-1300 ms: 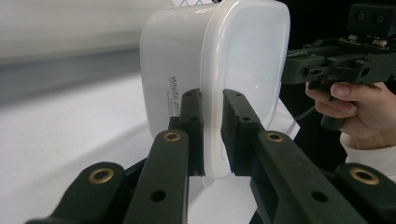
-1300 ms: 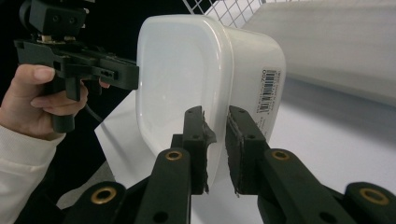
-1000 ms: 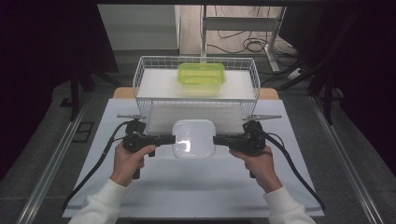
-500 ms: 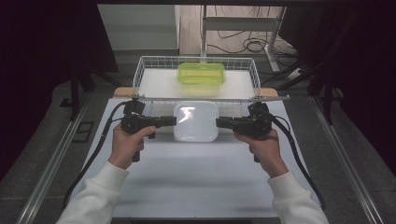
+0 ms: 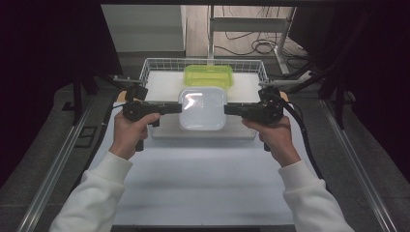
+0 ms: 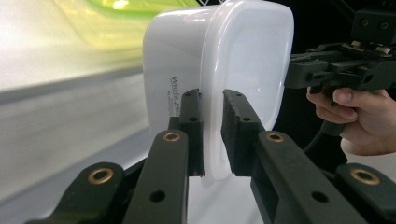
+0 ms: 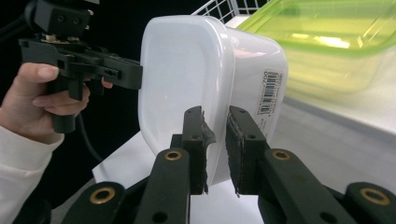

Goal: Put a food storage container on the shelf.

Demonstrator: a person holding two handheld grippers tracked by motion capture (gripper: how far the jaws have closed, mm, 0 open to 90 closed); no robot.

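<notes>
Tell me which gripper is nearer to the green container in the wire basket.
Neither clearly: the left gripper and right gripper clamp opposite rims of the white container, which is just in front of the green container, about equally far from it.

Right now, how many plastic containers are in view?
2. The white lidded container is held by its rim between the left hand-held gripper and the right hand-held gripper. The green container sits in the wire basket. Others may be hidden.
</notes>
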